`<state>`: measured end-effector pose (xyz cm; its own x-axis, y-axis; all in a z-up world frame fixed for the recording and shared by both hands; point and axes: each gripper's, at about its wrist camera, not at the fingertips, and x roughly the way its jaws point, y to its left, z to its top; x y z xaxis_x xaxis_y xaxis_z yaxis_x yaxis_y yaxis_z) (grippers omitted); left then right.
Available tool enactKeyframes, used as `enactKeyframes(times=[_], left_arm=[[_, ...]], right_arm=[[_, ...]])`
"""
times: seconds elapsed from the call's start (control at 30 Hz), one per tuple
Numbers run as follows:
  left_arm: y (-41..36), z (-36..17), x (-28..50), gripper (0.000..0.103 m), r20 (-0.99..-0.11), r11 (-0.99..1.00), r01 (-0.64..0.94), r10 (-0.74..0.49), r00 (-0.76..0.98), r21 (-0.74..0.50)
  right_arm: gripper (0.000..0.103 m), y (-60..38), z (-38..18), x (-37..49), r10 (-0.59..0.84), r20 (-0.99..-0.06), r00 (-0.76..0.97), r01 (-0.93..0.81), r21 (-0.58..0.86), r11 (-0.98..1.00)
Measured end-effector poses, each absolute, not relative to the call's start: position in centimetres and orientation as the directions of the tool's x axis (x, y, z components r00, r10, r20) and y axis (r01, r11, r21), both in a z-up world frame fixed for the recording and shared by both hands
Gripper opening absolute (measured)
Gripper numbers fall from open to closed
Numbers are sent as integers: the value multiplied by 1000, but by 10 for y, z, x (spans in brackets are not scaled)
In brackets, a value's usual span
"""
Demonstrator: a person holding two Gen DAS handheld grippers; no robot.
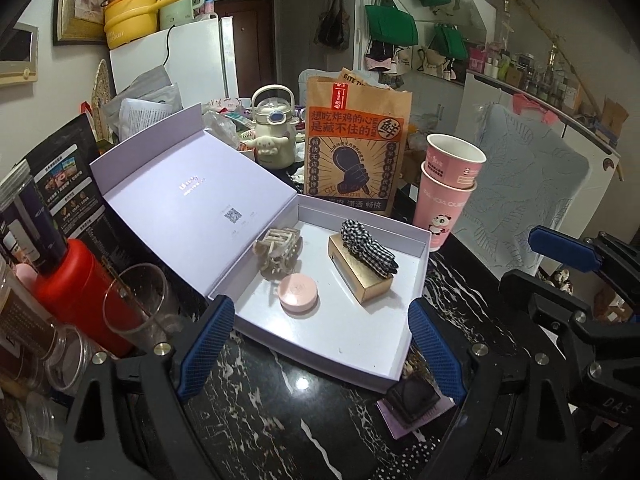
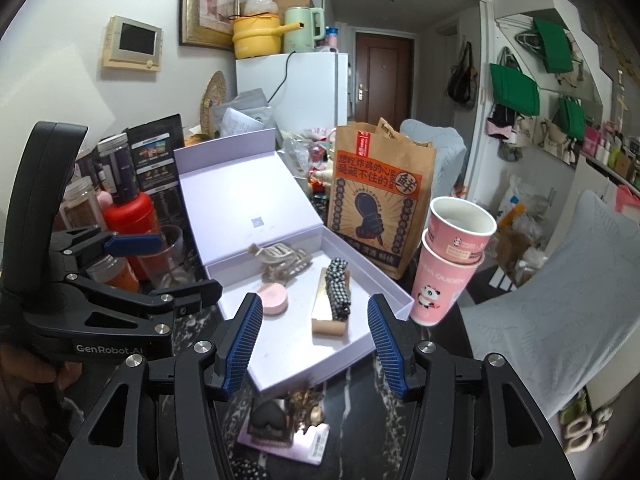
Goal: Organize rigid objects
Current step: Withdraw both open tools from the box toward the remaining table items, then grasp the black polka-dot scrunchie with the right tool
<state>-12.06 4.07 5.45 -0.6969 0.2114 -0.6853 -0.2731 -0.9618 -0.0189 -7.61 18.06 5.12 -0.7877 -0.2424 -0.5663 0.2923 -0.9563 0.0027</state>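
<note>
Four things already lay in the open box (image 1: pixel 404 344): a beige hair claw (image 1: pixel 278 254), a round pink compact (image 1: pixel 299 293), and a gold case (image 1: pixel 360 276) with a checked hair tie (image 1: pixel 366 250) resting along its top. The box sat on the black marble table (image 1: pixel 280 420), straight ahead of both tongs, its lid (image 1: pixel 192 196) tilted back to the left.

Just below the right tongs (image 2: pixel 316 344), between their tips and the near edge of the box, lay the items that seemed left to sort: a dark heart-shaped clip on a pale card (image 2: pixel 276 428) and a small gold trinket (image 2: pixel 306 402) beside it. In the left view the clip on its card (image 1: pixel 412 404) showed close under the right-hand fingertip of the left tongs (image 1: pixel 320 344).

Both tongs were spread wide and held nothing. The left pair hovered over the near rim of the box; the right pair hovered beside it.

By my reading the sorting was well along, and the step in hand was reaching for the clip. That would call for lowering the right tongs, closing on the card's edges, then lifting it into the bare near corner of the box.

Beyond the box stood a printed paper bag (image 1: pixel 356 152) and two stacked pink cups (image 1: pixel 448 196); a red bottle (image 1: pixel 76 292) and an empty glass (image 1: pixel 136 304) stood off to the left.
</note>
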Motion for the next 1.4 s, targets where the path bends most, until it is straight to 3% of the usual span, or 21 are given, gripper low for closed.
enactKeyframes(times=[0.6,1.4], left_arm=[[25,42,-73,89,-694,-965,-251,229,-682,-72],[12,-14,-31,89,-762,-958,-286,194,-618,-11]], right_arm=[[56,177,32,-28,-268,-577,-772,295,49,-954],[56,154,-59,-8,-352,-718,-601,328,180,-927]])
